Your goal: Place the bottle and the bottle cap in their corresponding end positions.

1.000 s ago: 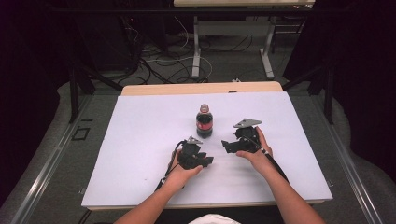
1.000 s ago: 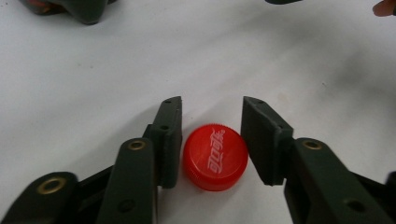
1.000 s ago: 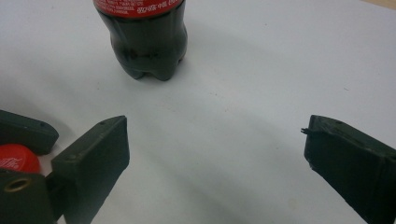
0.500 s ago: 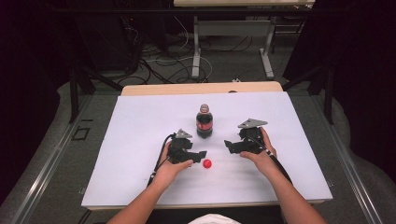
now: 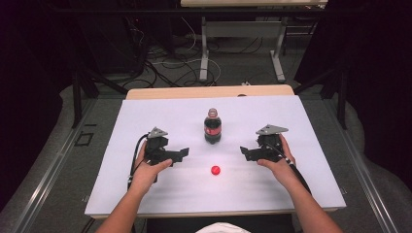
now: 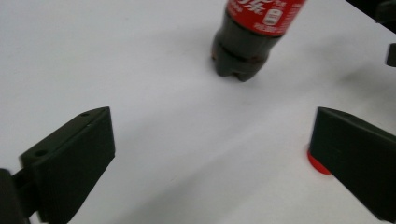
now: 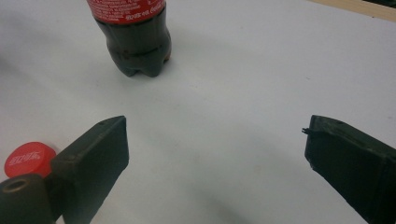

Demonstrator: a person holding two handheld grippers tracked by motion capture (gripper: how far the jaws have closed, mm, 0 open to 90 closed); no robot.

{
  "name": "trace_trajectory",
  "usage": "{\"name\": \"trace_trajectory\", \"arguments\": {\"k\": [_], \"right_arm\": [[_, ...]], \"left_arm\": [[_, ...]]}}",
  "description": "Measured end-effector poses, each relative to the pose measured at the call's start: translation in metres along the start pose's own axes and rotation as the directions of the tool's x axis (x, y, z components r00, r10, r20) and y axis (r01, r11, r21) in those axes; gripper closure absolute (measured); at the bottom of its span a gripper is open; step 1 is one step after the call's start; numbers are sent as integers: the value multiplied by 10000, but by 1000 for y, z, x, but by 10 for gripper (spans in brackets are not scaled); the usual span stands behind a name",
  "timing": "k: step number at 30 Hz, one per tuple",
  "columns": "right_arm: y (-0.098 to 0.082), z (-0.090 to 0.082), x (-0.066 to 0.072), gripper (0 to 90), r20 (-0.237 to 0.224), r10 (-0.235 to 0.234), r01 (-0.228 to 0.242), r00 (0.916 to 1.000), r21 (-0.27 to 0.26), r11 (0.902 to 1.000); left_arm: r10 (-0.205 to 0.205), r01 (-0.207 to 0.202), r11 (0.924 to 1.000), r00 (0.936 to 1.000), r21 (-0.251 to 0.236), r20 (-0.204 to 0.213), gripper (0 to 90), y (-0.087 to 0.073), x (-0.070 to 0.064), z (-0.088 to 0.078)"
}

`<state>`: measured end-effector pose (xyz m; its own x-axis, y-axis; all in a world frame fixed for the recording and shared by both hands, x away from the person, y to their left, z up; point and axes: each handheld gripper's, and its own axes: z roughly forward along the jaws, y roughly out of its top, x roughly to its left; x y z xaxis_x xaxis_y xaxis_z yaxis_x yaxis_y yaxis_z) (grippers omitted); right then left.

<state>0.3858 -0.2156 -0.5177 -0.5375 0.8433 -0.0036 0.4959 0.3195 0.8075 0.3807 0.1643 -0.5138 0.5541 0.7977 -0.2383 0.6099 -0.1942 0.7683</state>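
The left gripper (image 5: pixel 183 154) has just been opening its jaws; they stand wide with nothing between them. The right gripper (image 5: pixel 244 151) is also spread wide and empty. Between the two, on the white table sheet (image 5: pixel 145 111), lies the small round red plastic cap (image 5: pixel 215 170). Beyond it stands the dark cola bottle with a red label (image 5: pixel 213 127), upright and uncapped.

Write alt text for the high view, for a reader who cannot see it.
A person's hands hold the left gripper and right gripper, both open, over a white table. Between them a red cap lies in front of an upright, uncapped cola bottle.
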Motion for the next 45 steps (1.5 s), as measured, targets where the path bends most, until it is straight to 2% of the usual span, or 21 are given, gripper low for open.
{"name": "trace_trajectory", "arguments": {"k": [3, 7, 11, 16, 20, 21, 23, 24, 27, 32, 33, 34, 37, 45], "right_arm": [[-2, -5, -3, 60, 6, 146, -146, 9999, -18, 9999], [-6, -11, -8, 59, 23, 455, -455, 9990, 130, 9989], [-13, -18, -15, 33, 260, 437, -440, 9987, 117, 9990], [-25, -27, -24, 0, 541, 440, -447, 9976, 131, 9989], [-36, -34, -33, 0, 766, 727, -738, 9944, 115, 9972], [-39, -35, -35, 0, 733, 713, -721, 9948, 83, 9974], [-44, -38, -39, 0, 815, 1022, -1022, 9914, -42, 9948], [-47, -39, -41, 0, 852, 1021, -1015, 9911, -107, 9948], [-53, -40, -46, 0, 1043, 1162, -1155, 9877, -129, 9932], [-61, -39, -53, 0, 1215, 1257, -1261, 9846, -44, 9920], [-63, -38, -54, 0, 1209, 1354, -1362, 9834, -19, 9907], [-64, -37, -55, 0, 1165, 1362, -1368, 9838, -27, 9906], [-67, -35, -56, 0, 1173, 1496, -1511, 9818, 43, 9885], [-72, -30, -59, 0, 1185, 1587, -1625, 9802, 231, 9864]], "left_arm": [[-297, 297, 9996, 9995, -38, -61, 7, -5, 12, -9], [-475, 465, 9986, 9979, -243, -449, 7, -11, 23, -17], [-590, 571, 9972, 9974, -473, -408, 7, -18, 34, -29], [-712, 672, 9957, 9955, -641, -627, 9, -29, 45, -40], [-977, 903, 9920, 9918, -887, -825, 15, -38, 52, -45], [-976, 912, 9928, 9917, -777, -835, 15, -40, 54, -48], [-1098, 1024, 9912, 9901, -840, -879, 18, -42, 58, -50], [-1076, 993, 9912, 9895, -872, -961, 20, -43, 60, -50], [-1433, 1321, 9858, 9837, -1037, -1088, 26, -47, 63, -49], [-1465, 1343, 9856, 9816, -1023, -1222, 30, -53, 70, -48], [-1665, 1532, 9819, 9784, -1112, -1226, 30, -54, 70, -47], [-1642, 1523, 9830, 9791, -1026, -1200, 31, -55, 72, -47], [-1950, 1831, 9776, 9734, -1036, -1201, 39, -58, 75, -45], [-2095, 1992, 9762, 9684, -856, -1355, 54, -63, 81, -40]]}}
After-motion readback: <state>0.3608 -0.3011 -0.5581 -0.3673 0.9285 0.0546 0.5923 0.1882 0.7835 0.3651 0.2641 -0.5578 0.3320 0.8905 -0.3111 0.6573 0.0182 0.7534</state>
